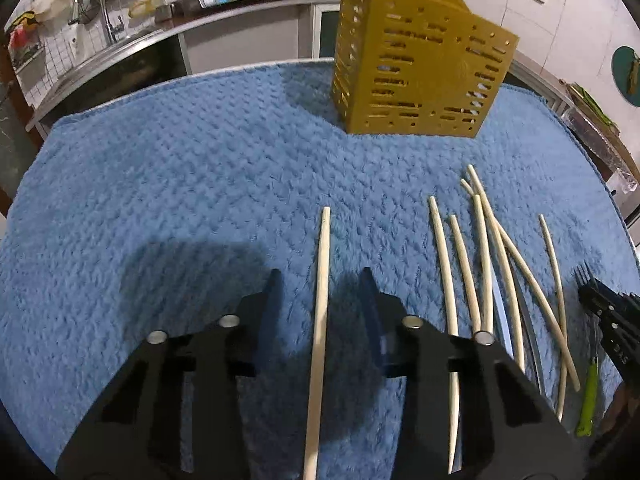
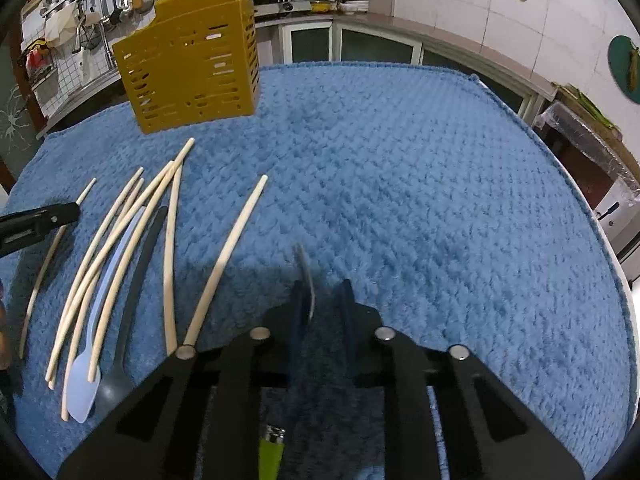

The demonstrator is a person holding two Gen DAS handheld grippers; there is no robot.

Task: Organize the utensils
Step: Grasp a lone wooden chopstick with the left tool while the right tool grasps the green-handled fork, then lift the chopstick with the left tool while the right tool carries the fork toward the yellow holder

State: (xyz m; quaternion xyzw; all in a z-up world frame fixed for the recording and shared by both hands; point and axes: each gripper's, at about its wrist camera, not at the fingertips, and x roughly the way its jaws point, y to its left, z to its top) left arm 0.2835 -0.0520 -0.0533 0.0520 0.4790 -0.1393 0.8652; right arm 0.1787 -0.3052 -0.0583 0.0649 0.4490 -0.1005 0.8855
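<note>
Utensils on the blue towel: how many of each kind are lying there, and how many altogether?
Chopsticks: 7
Spoons: 2 (one light blue, one dark grey)
Fork: 1 (green handle)
Total: 10

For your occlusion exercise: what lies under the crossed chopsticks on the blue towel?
Under the chopsticks lie a pale blue spoon and a dark spoon, both resting on the towel. Parts of their handles are covered where chopsticks cross them.
</note>
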